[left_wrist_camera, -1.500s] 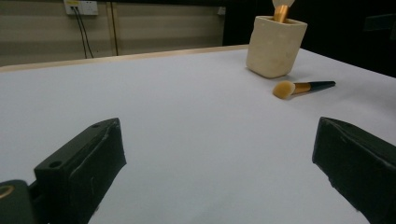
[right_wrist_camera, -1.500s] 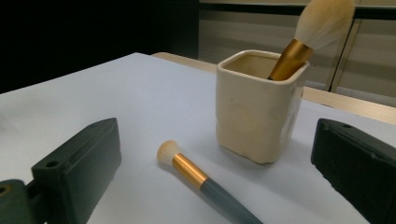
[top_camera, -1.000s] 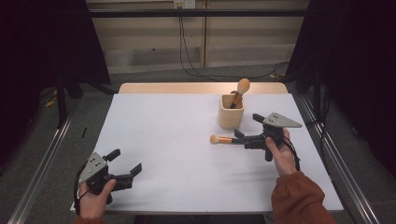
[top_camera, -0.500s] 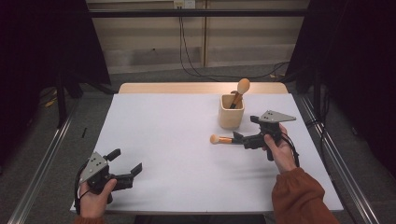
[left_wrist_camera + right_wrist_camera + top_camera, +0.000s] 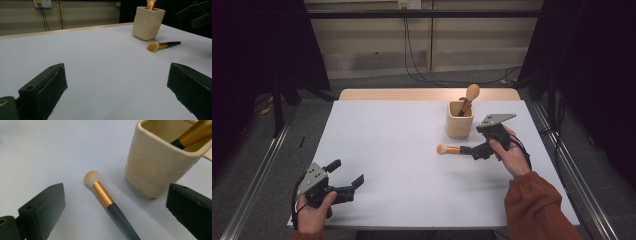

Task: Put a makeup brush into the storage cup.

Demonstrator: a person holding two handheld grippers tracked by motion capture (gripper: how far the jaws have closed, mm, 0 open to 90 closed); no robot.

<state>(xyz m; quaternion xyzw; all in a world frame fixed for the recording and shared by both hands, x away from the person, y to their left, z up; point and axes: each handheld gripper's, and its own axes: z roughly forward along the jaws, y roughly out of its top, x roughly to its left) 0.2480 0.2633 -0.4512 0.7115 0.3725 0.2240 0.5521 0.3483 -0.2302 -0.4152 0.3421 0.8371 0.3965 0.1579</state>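
A makeup brush point(image 5: 448, 149) with a tan head, gold ferrule and dark handle lies flat on the white table point(image 5: 402, 150), just in front of a cream square cup point(image 5: 459, 121). A second brush point(image 5: 470, 96) stands in that cup. My right gripper point(image 5: 474, 149) is open and low over the lying brush's handle end. In the right gripper view the brush point(image 5: 107, 200) lies between the spread jaws, untouched, with the cup point(image 5: 160, 162) at right. My left gripper point(image 5: 347, 172) stands open and holds nothing near the front left corner. Its own view shows the cup point(image 5: 147, 23) and the brush point(image 5: 162, 45) far off.
The table's wooden far edge point(image 5: 427, 94) runs behind the cup. Metal rails point(image 5: 257, 170) flank the table on the floor, and cables hang at the back wall. White tabletop lies between the two grippers.
The right hand has shifted slightly and its top plate has risen and tilted. The lying brush has kept its place. The left gripper has not moved.
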